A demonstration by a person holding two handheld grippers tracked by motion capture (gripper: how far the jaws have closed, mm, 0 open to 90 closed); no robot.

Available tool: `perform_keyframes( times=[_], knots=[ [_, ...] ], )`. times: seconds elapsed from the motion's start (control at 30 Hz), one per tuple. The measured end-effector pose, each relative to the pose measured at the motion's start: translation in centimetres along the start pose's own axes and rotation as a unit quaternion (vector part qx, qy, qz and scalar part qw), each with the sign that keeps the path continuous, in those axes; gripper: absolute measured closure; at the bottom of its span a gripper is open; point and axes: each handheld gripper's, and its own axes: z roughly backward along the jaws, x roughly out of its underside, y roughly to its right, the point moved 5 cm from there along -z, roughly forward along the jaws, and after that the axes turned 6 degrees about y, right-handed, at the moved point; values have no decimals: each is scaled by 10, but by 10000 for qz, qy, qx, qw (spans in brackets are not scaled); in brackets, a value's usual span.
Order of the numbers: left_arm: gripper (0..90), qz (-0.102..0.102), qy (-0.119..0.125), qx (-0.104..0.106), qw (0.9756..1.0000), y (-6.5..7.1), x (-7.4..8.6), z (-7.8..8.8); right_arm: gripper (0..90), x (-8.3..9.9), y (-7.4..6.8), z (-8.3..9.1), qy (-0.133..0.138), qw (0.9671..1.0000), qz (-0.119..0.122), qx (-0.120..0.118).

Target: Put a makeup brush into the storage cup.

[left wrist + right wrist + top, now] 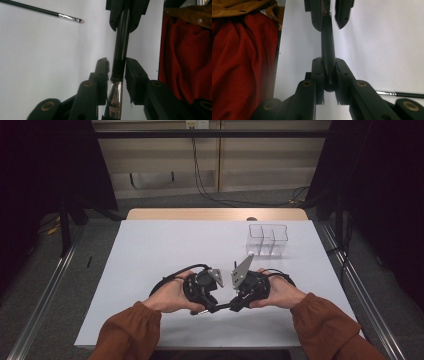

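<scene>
A black brush (121,45) with a silver ferrule runs between my two grippers, which face each other low over the white table (150,250) near its front edge. My right gripper (328,61) is shut on the rounded end of the brush handle (327,42). At the ferrule end my left gripper (117,62) is open: the brush stands between its jaws, with a gap to the right pad. In the high view the left gripper (216,306) and right gripper (236,304) meet at the brush (226,308).
A second, thin brush (45,11) lies loose on the table, its thin handle (399,94) beside the right gripper. A clear compartmented box (267,240) stands at the back right. The person's red garment (185,62) lies at the table's near edge.
</scene>
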Motion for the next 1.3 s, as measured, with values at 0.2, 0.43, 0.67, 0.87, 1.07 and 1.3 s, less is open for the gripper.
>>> perform_keyframes(
  times=[0.2,0.43,0.67,0.87,1.07,1.3],
  knots=[
    [537,21,299,-153,9994,-5,4,3,803,1,4,4,98,9998,-84,160],
    [292,271,672,-465,9963,-15,14,8,802,1,4,10,218,9992,-193,288],
    [88,458,916,-788,9916,-20,22,15,802,7,7,11,245,9985,-337,368],
    [52,624,1068,-914,9881,-19,31,20,802,16,9,15,306,9976,-453,420],
    [41,635,1304,-1010,9843,-18,37,27,802,25,9,22,342,9965,-575,501],
    [39,828,1564,-1290,9757,-17,45,31,802,36,7,25,406,9944,-734,642]
  ],
)
